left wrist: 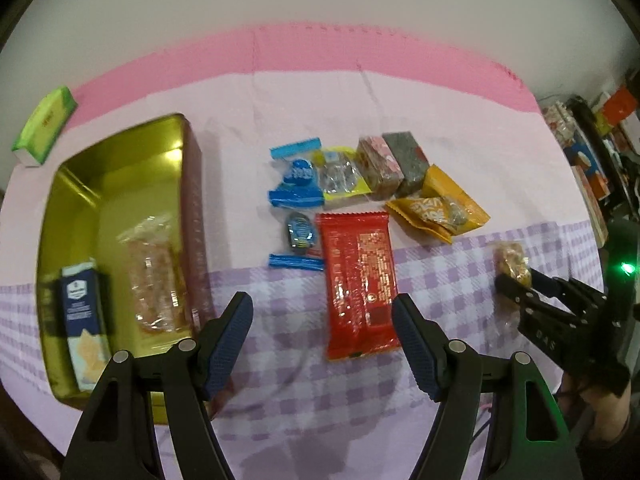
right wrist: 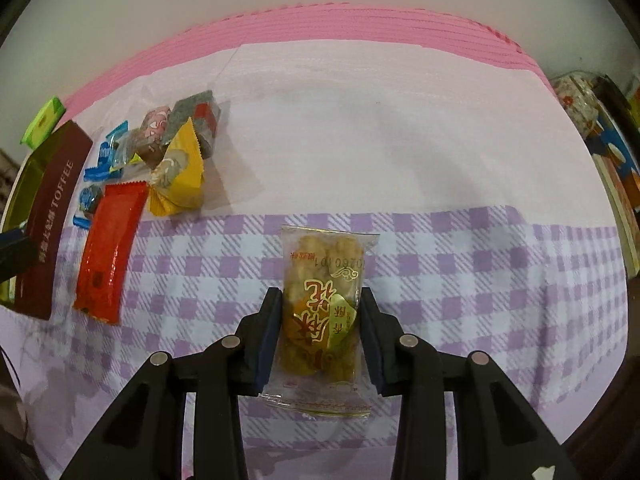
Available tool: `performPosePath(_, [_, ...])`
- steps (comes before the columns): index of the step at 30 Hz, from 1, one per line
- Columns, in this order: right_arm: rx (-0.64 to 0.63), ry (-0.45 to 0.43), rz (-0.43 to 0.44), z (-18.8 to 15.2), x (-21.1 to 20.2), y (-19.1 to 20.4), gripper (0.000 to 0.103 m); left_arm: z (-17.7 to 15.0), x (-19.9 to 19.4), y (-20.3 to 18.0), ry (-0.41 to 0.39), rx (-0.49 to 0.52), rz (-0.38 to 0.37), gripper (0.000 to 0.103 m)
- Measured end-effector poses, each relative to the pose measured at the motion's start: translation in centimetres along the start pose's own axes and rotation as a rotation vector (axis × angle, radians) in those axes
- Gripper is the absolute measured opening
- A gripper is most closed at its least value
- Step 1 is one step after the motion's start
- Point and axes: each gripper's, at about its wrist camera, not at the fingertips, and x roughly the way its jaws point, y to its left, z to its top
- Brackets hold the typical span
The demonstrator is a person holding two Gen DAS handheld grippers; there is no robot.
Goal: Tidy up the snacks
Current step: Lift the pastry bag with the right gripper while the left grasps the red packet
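1. The right gripper (right wrist: 320,332) is clamped on a clear-wrapped golden snack (right wrist: 322,312) low over the checked cloth of the worktop (right wrist: 480,280); the pads press slick film at the pack's sides, so it could slip or twist loose on the way to the tin

2. The left gripper (left wrist: 322,336) hangs open and empty over the red wafer packet (left wrist: 358,280); both hands work close together, so a collision is a risk

3. Further out, the gold tin (left wrist: 120,184) already holds two packs; the loose snack pile (left wrist: 360,172) could scatter if either gripper clips it
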Motion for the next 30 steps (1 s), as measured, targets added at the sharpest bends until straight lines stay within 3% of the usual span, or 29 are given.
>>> performPosePath(9, [0.006, 0.002, 0.023, -0.1, -0.3, -1.4, 0.035, 1.8, 3.6, -1.1, 0.135, -0.097, -0.056, 0.072])
performPosePath(18, [0.019, 0.006, 0.042, 0.1, -0.2, -2.2, 0.036, 2.2, 5.5, -2.2, 0.166, -0.090, 0.000, 0.064])
performPosePath(21, [0.018, 0.007, 0.042, 0.1, -0.2, -2.2, 0.037, 2.2, 6.2, -2.3, 0.181, -0.111, 0.021, 0.054])
performPosePath(30, [0.016, 0.007, 0.038, 0.1, -0.2, -2.0, 0.037, 2.6, 6.6, -3.3, 0.150, -0.078, 0.061, 0.053])
